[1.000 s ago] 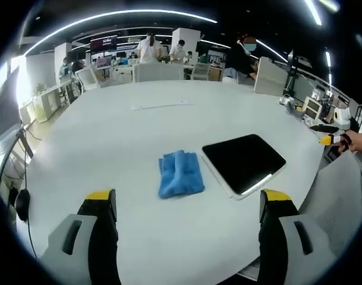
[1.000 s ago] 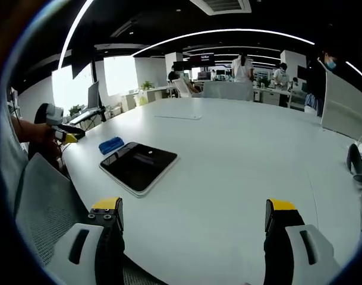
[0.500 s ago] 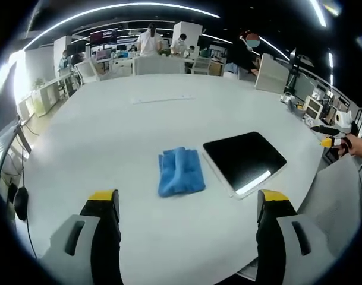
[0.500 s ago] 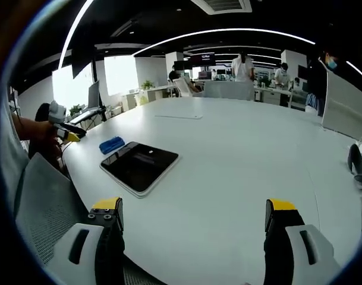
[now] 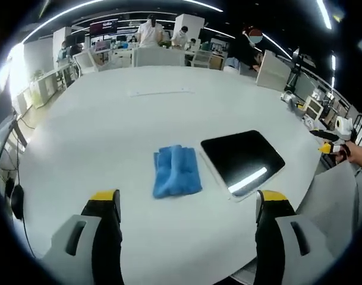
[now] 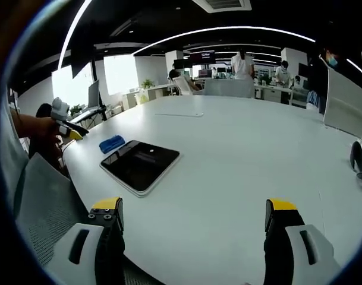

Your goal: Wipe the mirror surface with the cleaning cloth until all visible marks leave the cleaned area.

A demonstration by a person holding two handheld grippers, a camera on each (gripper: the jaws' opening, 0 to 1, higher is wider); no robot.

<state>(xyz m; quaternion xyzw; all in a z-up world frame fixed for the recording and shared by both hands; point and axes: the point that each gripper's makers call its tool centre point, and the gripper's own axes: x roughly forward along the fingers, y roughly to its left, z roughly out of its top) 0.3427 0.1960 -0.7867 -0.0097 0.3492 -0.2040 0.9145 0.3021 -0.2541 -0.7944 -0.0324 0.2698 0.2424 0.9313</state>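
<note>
A folded blue cleaning cloth lies on the white table, just left of a flat dark mirror with a white frame. My left gripper is open above the near table edge, short of the cloth, holding nothing. In the right gripper view the mirror and the cloth lie at the left. My right gripper is open and holds nothing, hovering over the table's near edge. The left gripper appears far left in a hand; the right gripper appears at the right edge of the left gripper view.
A long white strip lies far across the table. A grey mesh chair back stands at the near edge. Desks, chairs and several people fill the office behind. A dark object rests at the table's right edge.
The left gripper's camera has shifted slightly, so cloth and mirror sit a little lower and closer. The right gripper view is nearly unchanged. Both grippers stay open.
</note>
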